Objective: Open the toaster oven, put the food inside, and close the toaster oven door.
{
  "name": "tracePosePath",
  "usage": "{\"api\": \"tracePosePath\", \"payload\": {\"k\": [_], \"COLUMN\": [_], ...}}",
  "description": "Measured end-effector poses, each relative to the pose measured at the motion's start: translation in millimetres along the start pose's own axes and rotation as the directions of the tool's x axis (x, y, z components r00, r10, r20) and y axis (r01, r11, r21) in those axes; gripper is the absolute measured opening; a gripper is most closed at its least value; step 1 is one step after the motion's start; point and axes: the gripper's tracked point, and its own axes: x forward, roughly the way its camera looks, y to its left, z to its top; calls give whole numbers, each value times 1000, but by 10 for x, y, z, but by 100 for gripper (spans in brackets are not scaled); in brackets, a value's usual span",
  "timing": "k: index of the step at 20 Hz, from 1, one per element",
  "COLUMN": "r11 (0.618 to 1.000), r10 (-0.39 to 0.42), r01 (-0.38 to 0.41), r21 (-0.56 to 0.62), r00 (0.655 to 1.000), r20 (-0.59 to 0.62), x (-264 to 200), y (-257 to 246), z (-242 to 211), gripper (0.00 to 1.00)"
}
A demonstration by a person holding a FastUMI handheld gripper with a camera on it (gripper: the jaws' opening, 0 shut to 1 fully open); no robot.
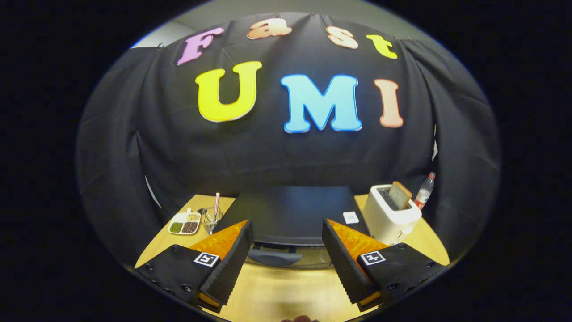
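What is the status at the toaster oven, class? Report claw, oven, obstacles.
Claw open, holding nothing. Toaster oven just ahead, door shut, handle between the fingers. No obstacle before the handle.

Two wedge-shaped fingers (232,259) with ribbed inner faces, square coded marker on each, small round screws along the bases

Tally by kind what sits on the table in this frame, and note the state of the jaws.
Toaster oven: 1
White toaster, with a bread slice in it: 1
Divided dish: 1
Glass holding a straw: 1
Bottle: 1
Total: 5
Gripper jaws open, oven handle between them, untouched.
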Motion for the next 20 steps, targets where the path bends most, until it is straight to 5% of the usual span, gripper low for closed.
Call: {"api": "tracePosePath", "payload": {"k": [5, 11, 20], "r11": [993, 992, 975], "r10": [-44, -127, -215], "r01": [59, 128, 208], "r21": [-103, -3, 82], "r00": [989, 986, 972], "r20": [143, 105, 96], "x": [-596, -1153, -1191], "y": [-478, -1110, -1553], "z": [264, -116, -45], "gripper": [98, 99, 99]}}
